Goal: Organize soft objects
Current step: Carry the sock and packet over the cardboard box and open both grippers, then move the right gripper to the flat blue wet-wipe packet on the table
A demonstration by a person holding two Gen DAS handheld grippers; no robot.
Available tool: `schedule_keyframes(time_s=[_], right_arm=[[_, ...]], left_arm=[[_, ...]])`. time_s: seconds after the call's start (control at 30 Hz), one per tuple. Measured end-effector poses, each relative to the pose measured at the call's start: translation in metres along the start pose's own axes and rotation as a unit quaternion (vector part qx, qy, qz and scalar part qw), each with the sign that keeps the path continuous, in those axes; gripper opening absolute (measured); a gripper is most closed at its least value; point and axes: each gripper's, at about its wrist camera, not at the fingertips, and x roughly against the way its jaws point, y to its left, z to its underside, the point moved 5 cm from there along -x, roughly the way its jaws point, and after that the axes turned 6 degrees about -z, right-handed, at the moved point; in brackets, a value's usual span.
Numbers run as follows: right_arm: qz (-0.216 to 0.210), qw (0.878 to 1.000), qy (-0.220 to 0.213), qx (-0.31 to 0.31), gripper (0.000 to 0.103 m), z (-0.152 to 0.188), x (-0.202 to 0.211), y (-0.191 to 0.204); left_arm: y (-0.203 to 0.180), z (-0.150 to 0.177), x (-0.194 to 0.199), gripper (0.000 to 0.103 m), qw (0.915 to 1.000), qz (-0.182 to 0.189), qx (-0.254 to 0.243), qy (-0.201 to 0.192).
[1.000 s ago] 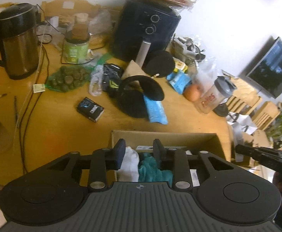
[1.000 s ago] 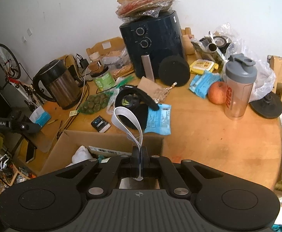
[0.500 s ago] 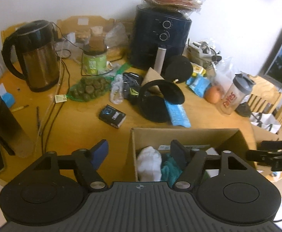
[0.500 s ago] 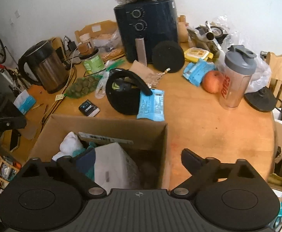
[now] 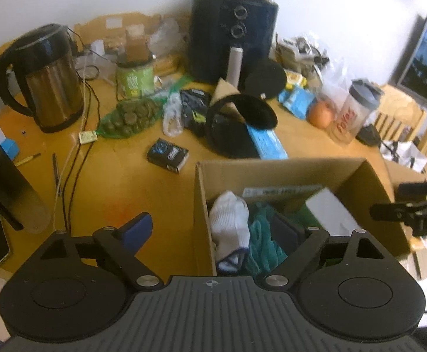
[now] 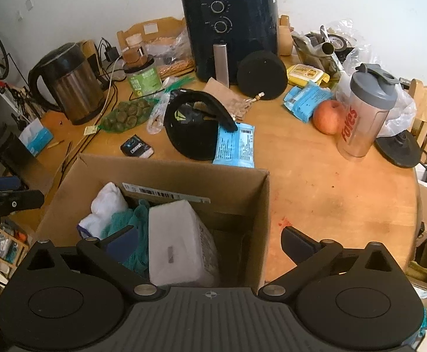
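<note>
On the left, the left gripper (image 5: 210, 228) hangs over the near left corner of the open brown cardboard box (image 6: 169, 170), and its jaws have just been opening: a second ago they stood narrow above the white knitted glove (image 5: 231, 220) and the teal knitted cloth (image 5: 260, 243), and now they are spread wide with nothing between them. One finger sits outside the box wall over the round wooden table (image 6: 330, 182), the other inside above the teal cloth, touching nothing that I can make out. Further right, the right gripper (image 6: 209, 242) has changed more. A second ago it pinched a loop of white flat ribbon; its jaws have just been opening to their widest, the ribbon is gone from them, and a white soft pack wrapped in clear film (image 6: 178, 240) now lies in the box beside the teal cloth. The ribbon looks like that pack's handle, so the pack was probably just released here. By my reading the box already holds three soft items, and the black fabric cap (image 6: 195, 129) on the table beyond it looks like a likely next candidate. Both grippers are empty.
</note>
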Motion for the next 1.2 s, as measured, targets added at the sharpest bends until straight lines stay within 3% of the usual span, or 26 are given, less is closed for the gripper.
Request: schedule_keyframes(time_s=[0.27, 0.63, 1.2], right_arm=[[0.023, 0.999, 0.029, 0.029, 0.103, 0.01, -0.01, 0.006], [0.024, 0.999, 0.025, 0.017, 0.103, 0.007, -0.007, -0.009], [0.035, 0.999, 0.004, 0.026, 0.103, -0.051, -0.02, -0.077]], left_arm=[[-0.005, 0.01, -0.007, 0.093, 0.9991, 0.007, -0.028, 0.03], [-0.008, 0.004, -0.012, 0.093, 0.9989, 0.01, -0.033, 0.031], [-0.021, -0.031, -0.026, 0.093, 0.999, 0.019, -0.035, 0.02]])
